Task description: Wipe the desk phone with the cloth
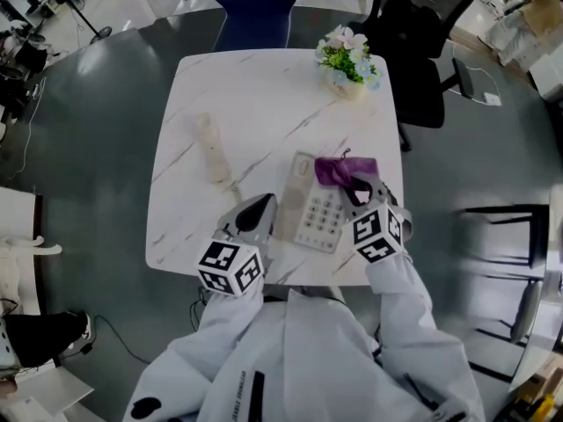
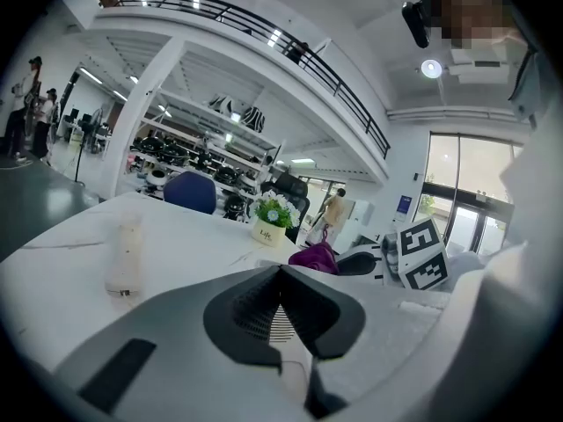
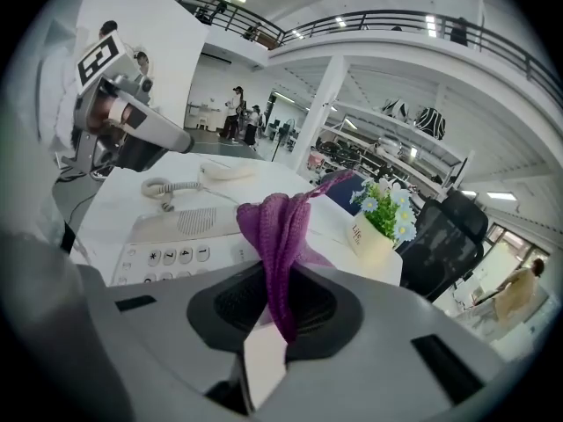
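The desk phone base [image 1: 315,207] lies on the white marble table [image 1: 255,95], with its cream handset [image 1: 212,149] off the cradle to the left. My right gripper [image 1: 354,188] is shut on the purple cloth [image 1: 341,171], which rests on the phone's upper right corner. In the right gripper view the cloth [image 3: 280,227] hangs from the shut jaws of the right gripper [image 3: 277,280] above the keypad of the phone base [image 3: 171,236]. My left gripper [image 1: 257,211] is shut and empty beside the phone's left edge. Its shut jaws meet in the left gripper view [image 2: 281,271], with the handset [image 2: 123,255] beyond them.
A small pot of flowers [image 1: 349,62] stands at the table's far right corner. A coiled cord [image 3: 164,187] runs from the handset [image 3: 224,172] to the phone. A blue chair [image 1: 255,9] and a black chair [image 1: 418,51] stand behind the table.
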A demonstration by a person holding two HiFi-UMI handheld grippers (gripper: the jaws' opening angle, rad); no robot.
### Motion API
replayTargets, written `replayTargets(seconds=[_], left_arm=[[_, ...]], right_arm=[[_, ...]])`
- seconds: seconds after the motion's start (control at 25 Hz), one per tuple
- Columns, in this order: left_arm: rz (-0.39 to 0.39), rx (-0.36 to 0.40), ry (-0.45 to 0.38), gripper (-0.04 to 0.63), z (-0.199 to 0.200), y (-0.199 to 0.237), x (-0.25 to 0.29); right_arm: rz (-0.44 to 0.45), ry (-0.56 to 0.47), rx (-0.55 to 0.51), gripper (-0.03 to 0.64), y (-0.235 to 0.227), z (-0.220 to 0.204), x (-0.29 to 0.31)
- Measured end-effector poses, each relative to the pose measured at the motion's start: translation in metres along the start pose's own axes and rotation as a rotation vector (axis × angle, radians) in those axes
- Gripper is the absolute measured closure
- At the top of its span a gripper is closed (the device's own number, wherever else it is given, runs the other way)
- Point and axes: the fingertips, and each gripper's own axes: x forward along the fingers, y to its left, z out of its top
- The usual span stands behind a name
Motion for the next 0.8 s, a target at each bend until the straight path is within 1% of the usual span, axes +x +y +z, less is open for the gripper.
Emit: replayTargets(seconds=[0.4,0.8], left_arm=[[-0.038,0.013,0.008,0.598,-0.005,-0.006,-0.012],[-0.053,0.018,0.014,0.598,-0.012,-0.012,-0.022]], right_arm=[[-0.019,0.022,0.039,0.574,0.016,-0.005,-0.006],[-0.017,0.035,0.06,0.574,0.028,-0.01,-0.012]])
